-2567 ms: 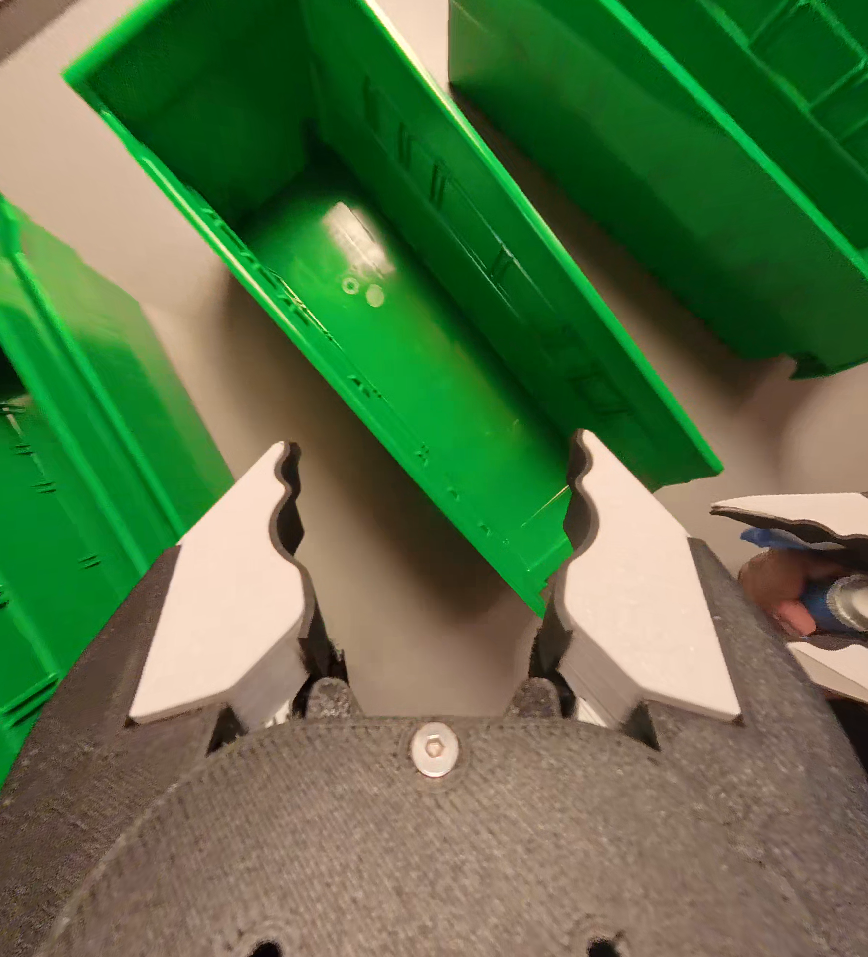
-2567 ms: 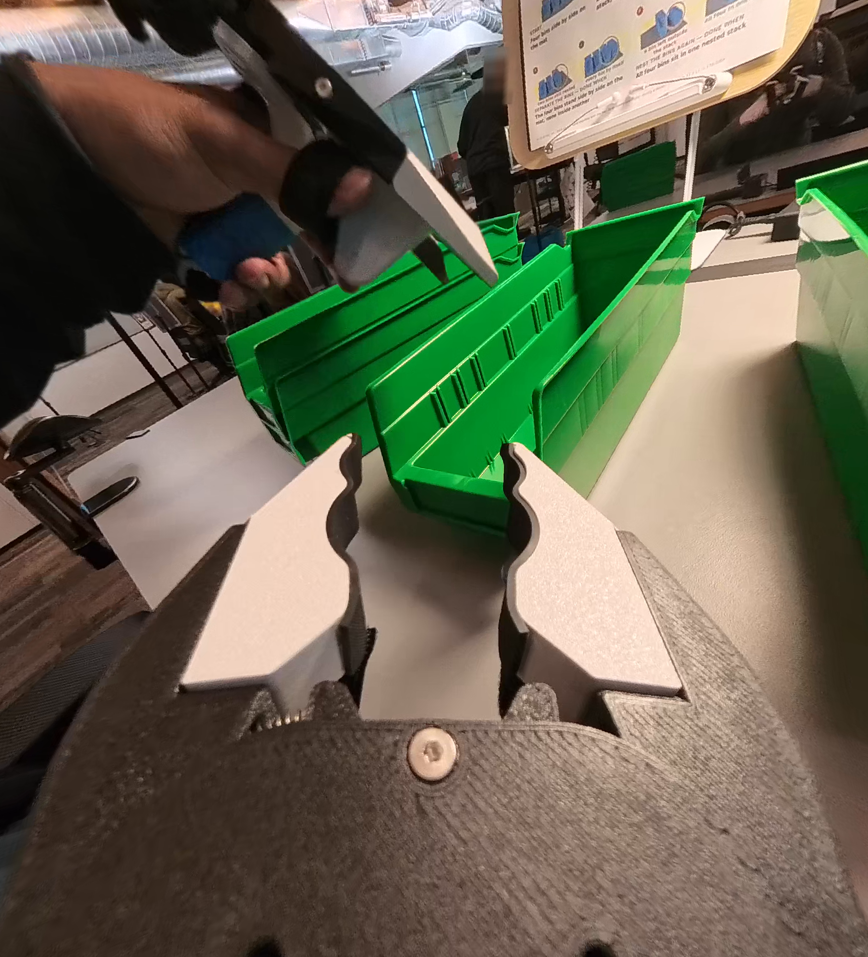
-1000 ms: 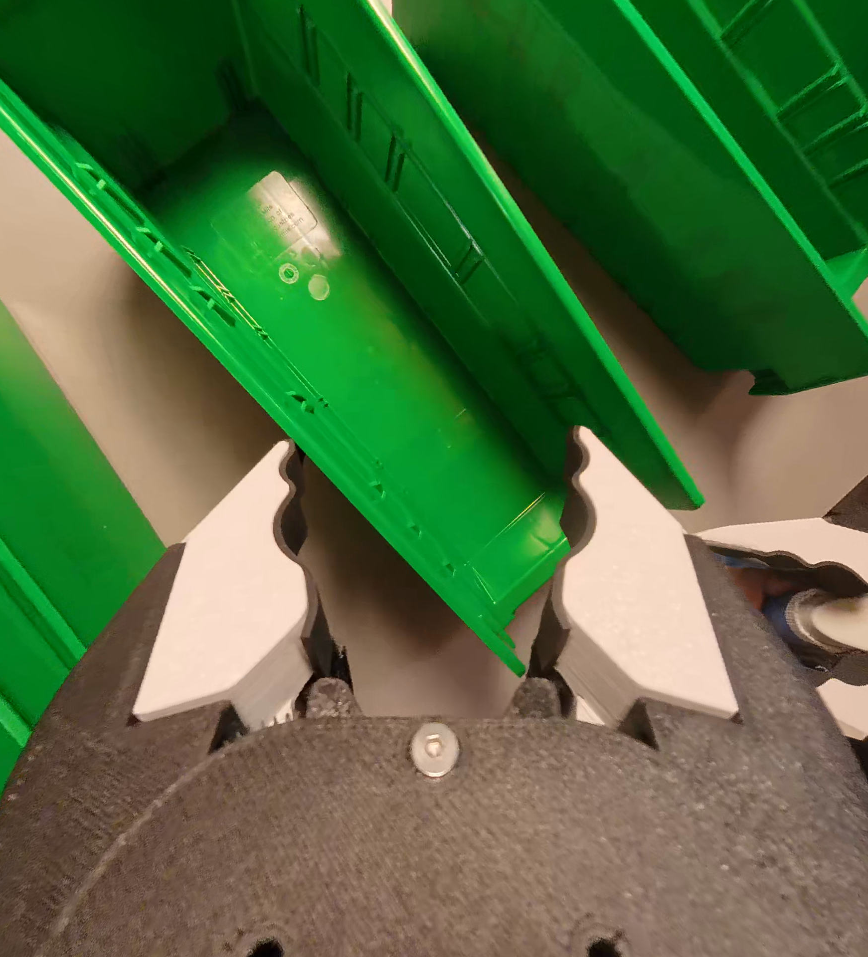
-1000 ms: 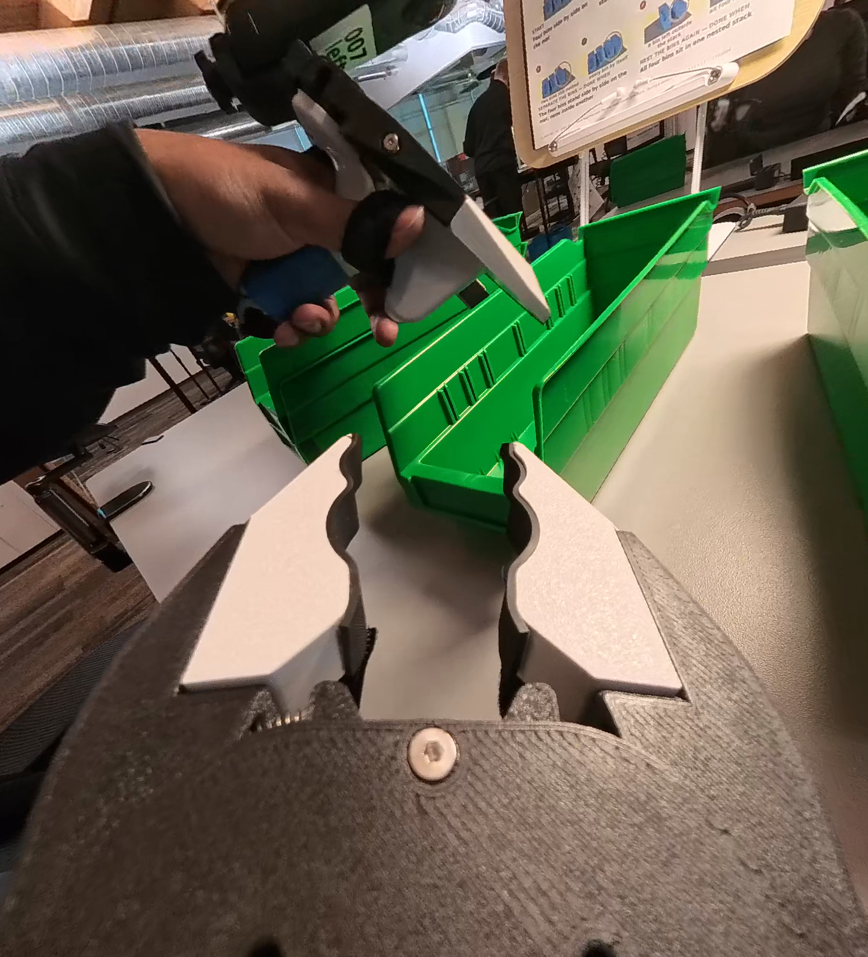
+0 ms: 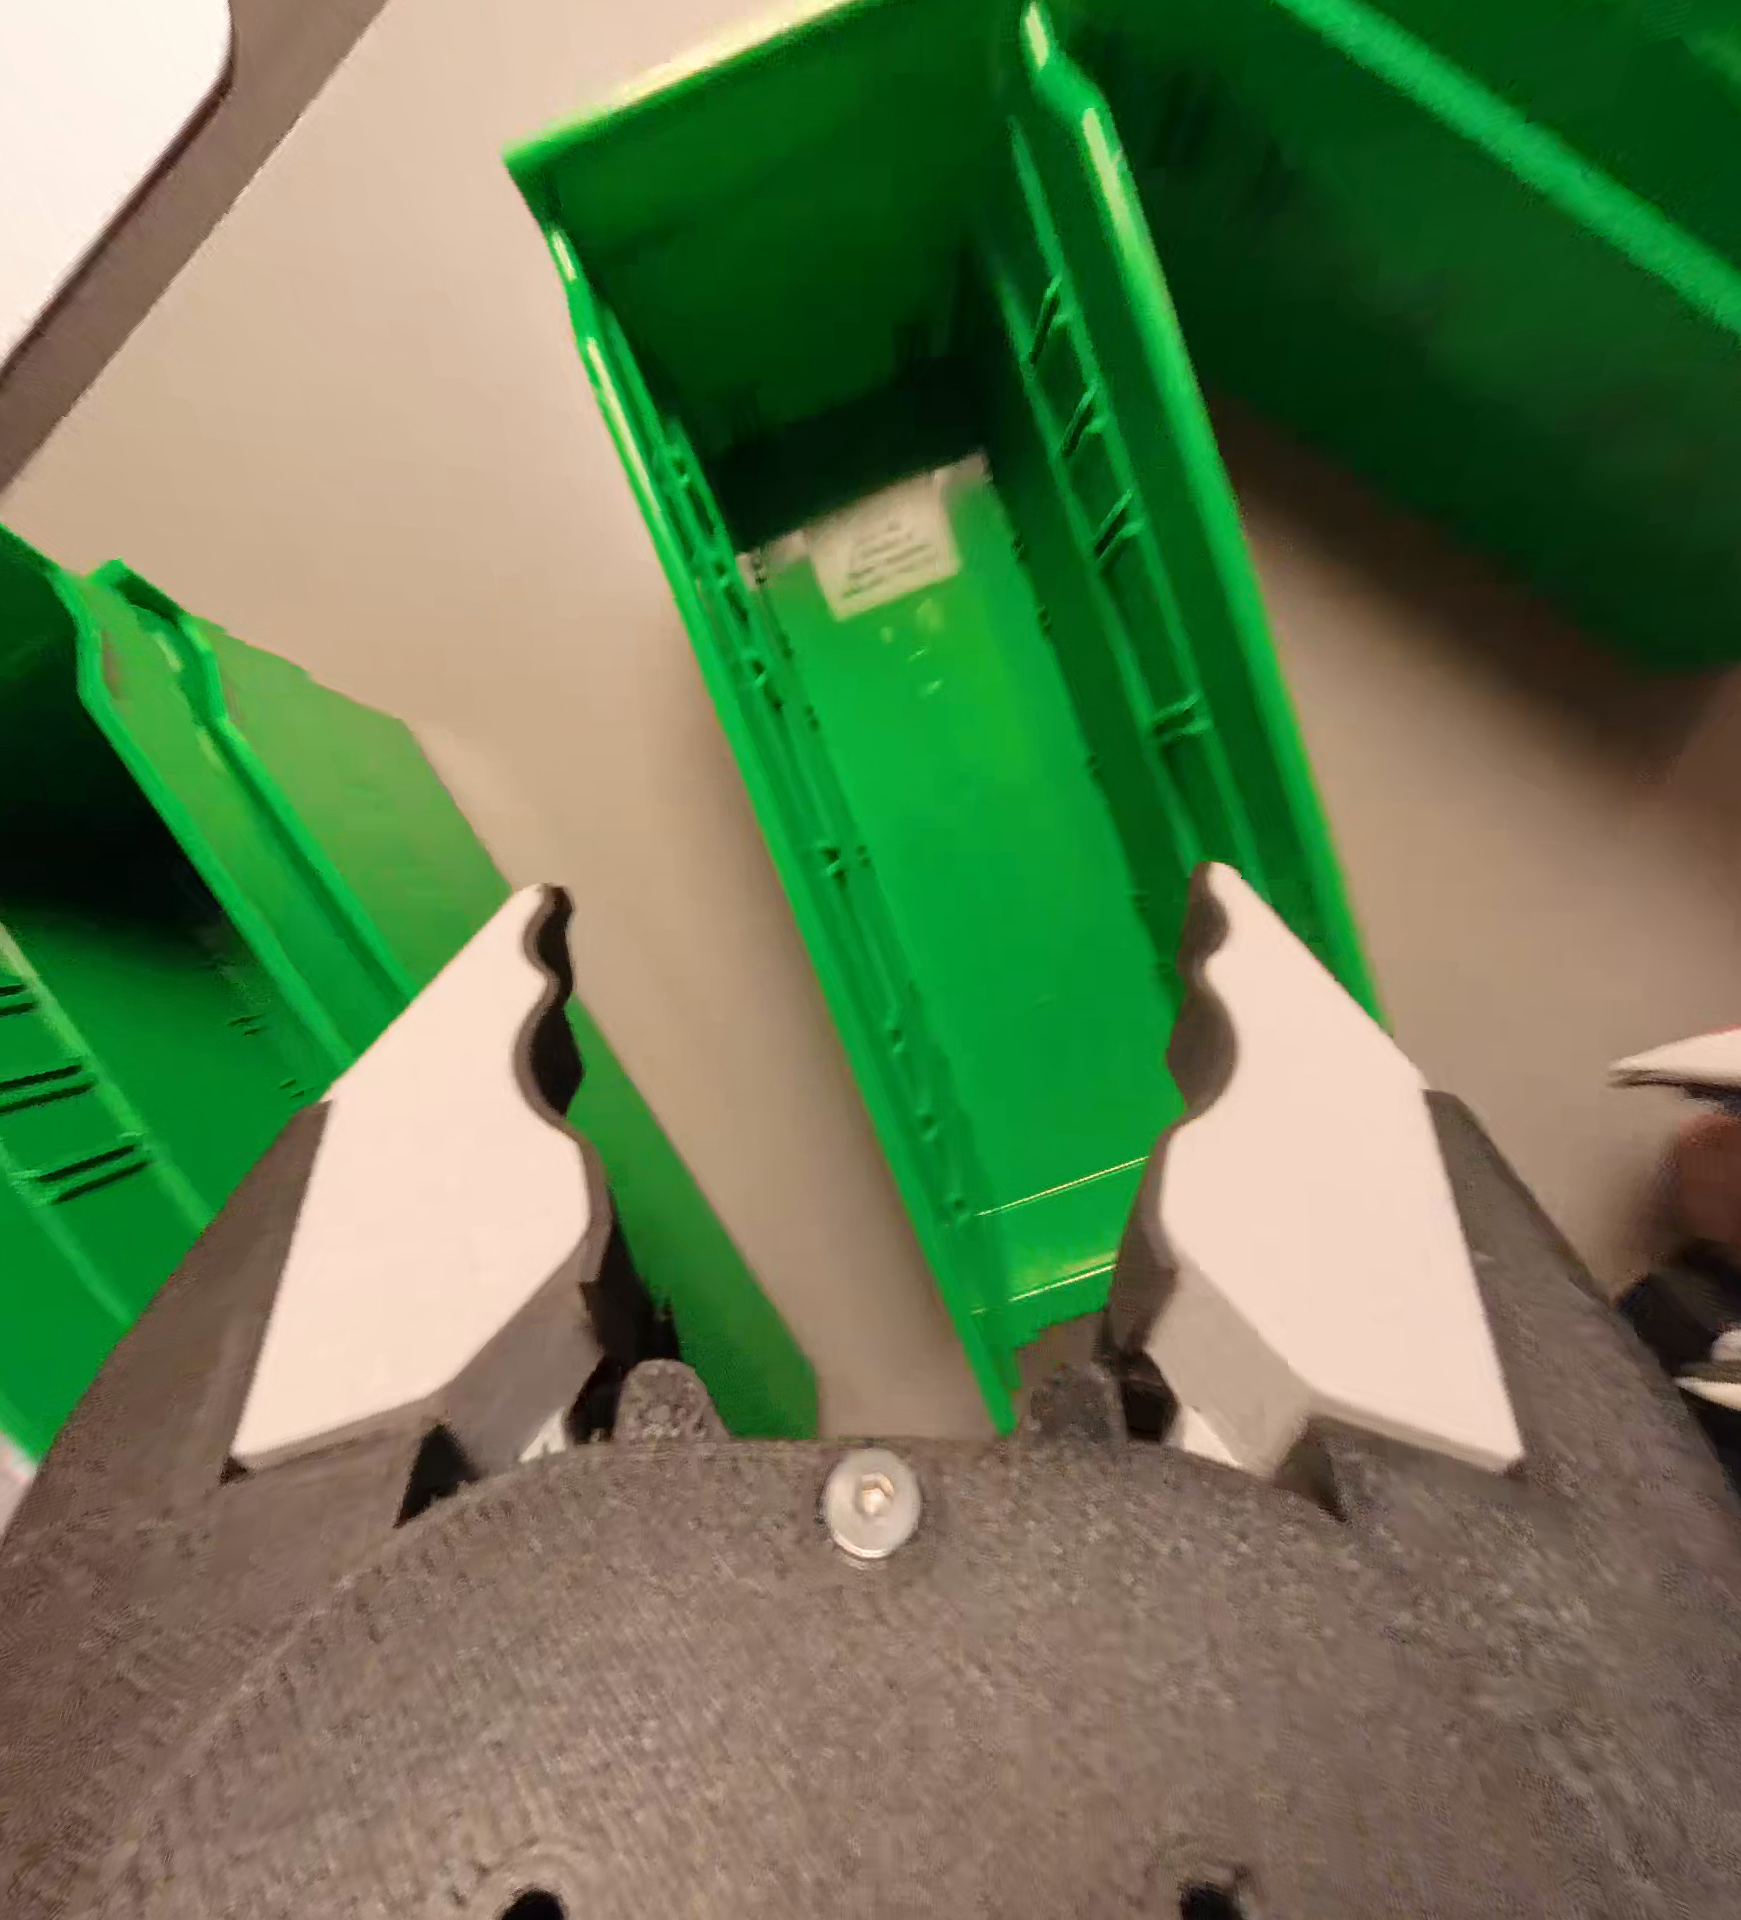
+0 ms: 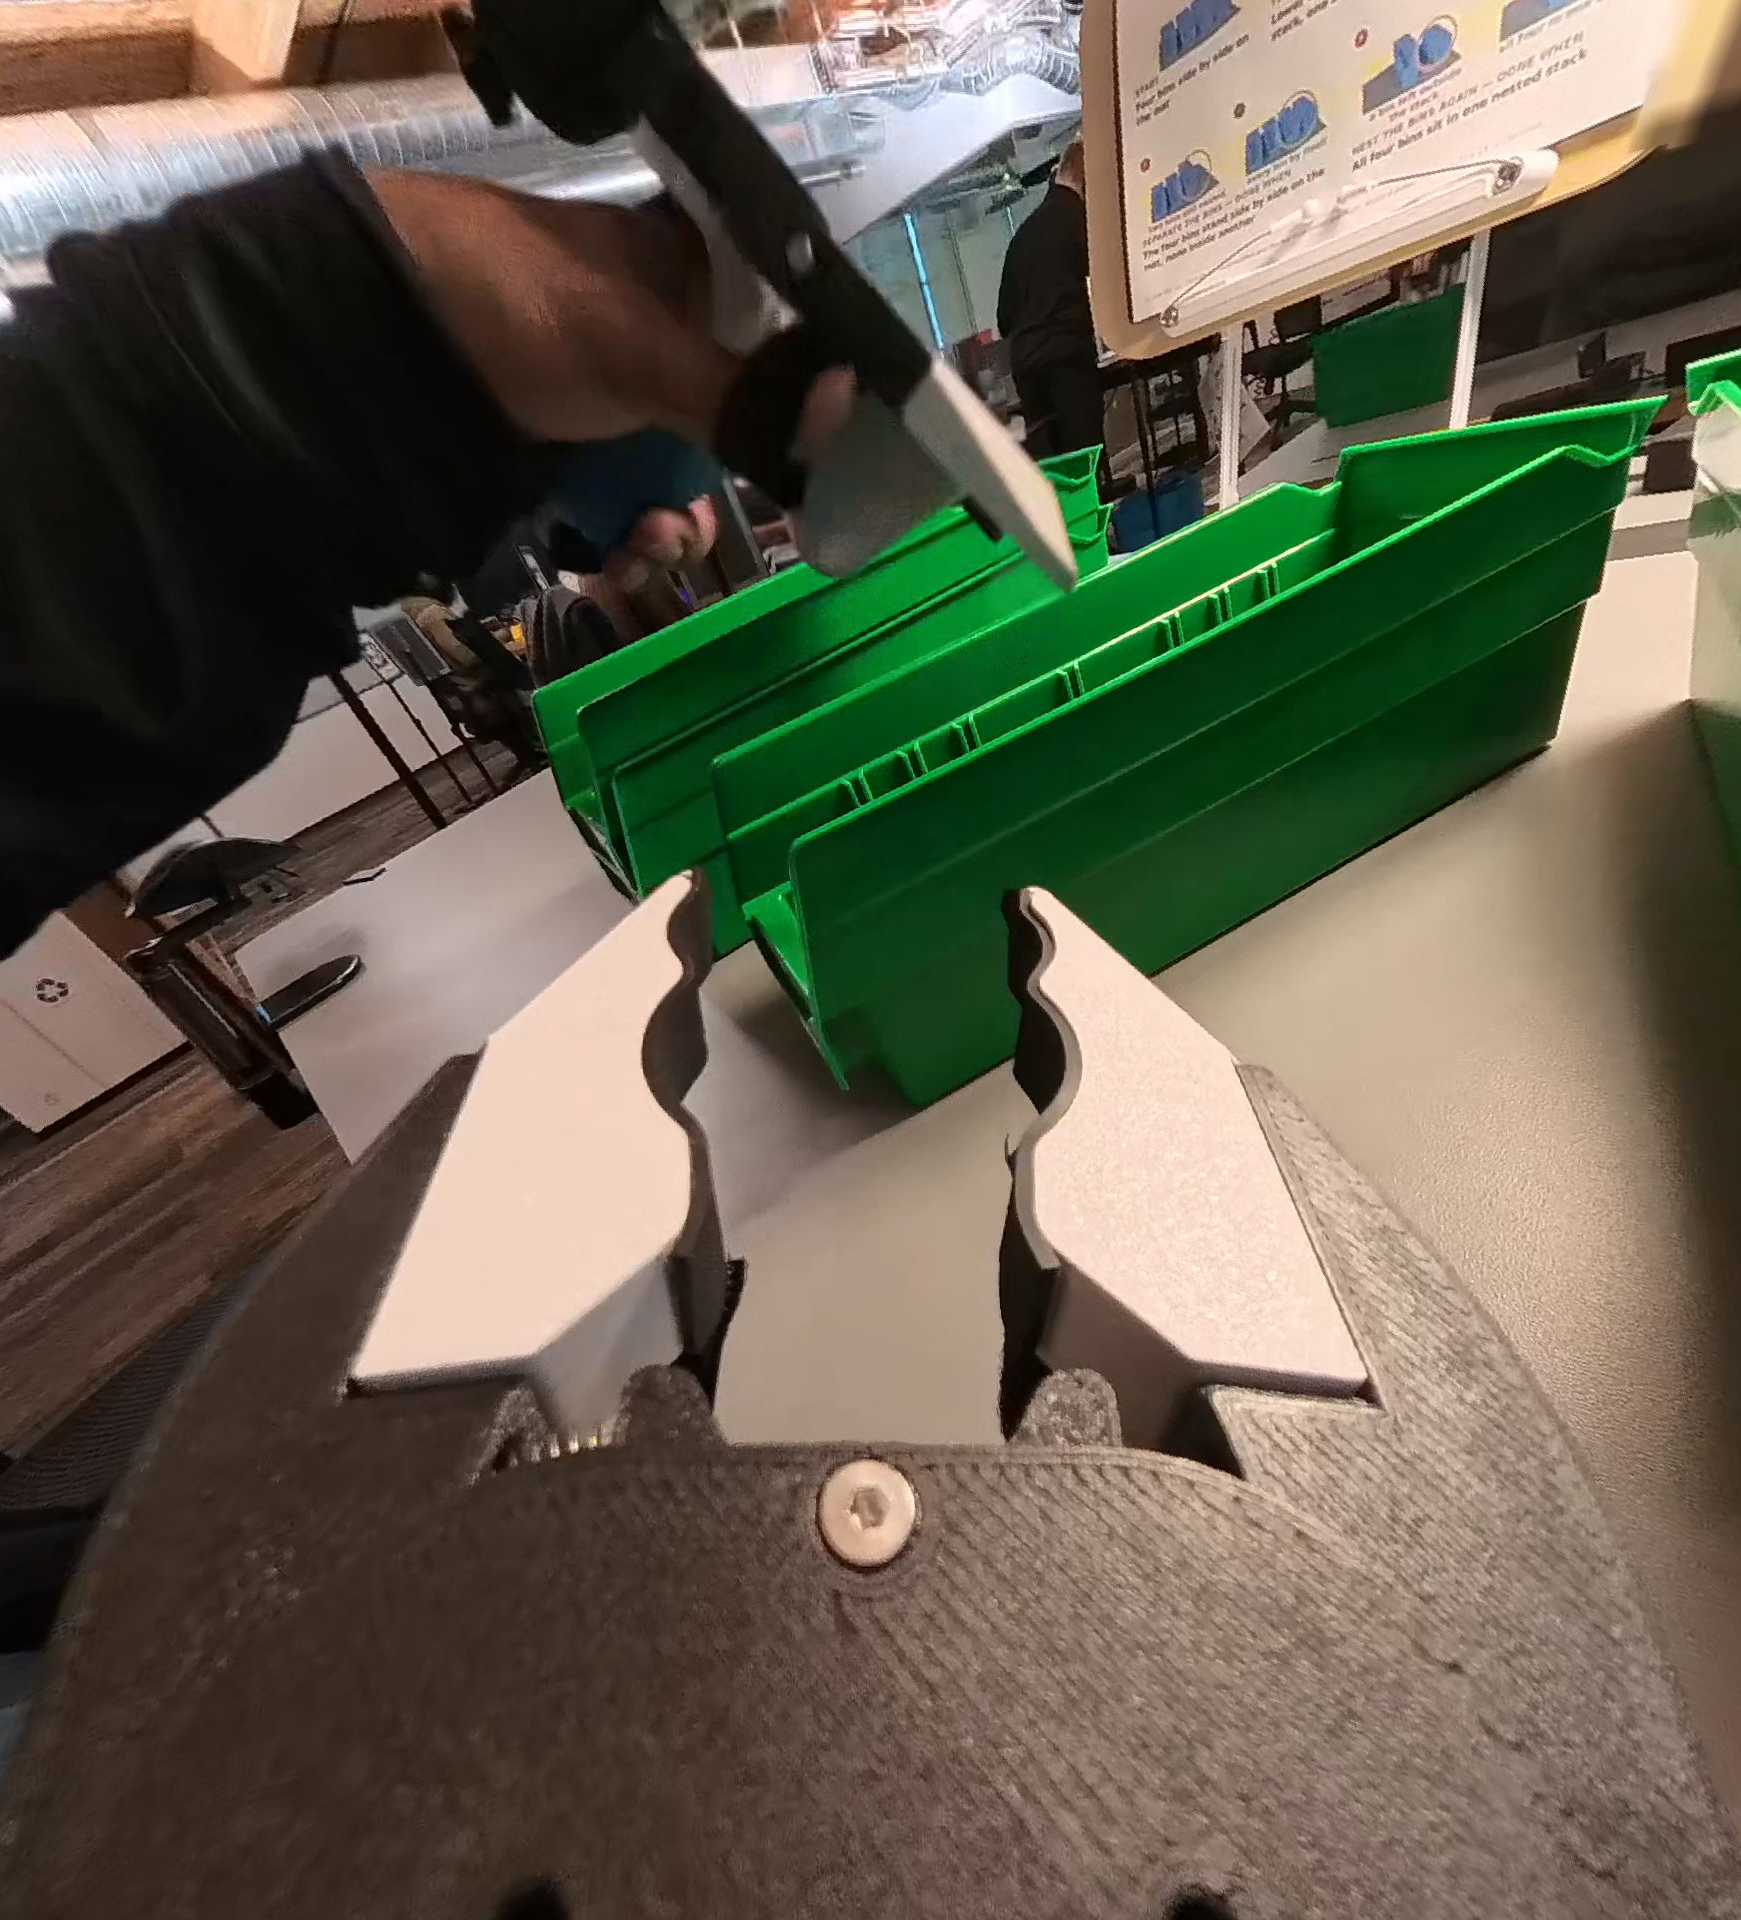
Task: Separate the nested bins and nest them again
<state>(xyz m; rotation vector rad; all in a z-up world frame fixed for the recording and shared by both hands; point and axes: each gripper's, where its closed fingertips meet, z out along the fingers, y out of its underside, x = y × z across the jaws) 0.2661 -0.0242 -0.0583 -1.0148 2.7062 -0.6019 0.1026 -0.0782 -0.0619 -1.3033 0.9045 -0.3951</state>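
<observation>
- Benchtop of plain grey laminate (image 6: 1468, 1039) carries long green plastic bins; behind it stand a wood-plank floor, silver ducting and an instruction board on a stand (image 6: 1365, 156).
- Left gripper (image 5: 871, 904) hangs wide apart, empty, above the middle green bin (image 5: 949, 831).
- Right gripper (image 6: 855, 904) gapes, holding nothing, before that bin's near end (image 6: 1157, 831).
- Further bins sit beside it, left (image 5: 66, 831) and right (image 5: 1520, 312).

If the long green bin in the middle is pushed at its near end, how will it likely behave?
The middle bin is empty with thin walls, so it probably feels light. Its glossy plastic on the smooth table suggests it slides easily. Being long and narrow, it may swivel rather than move straight.
</observation>
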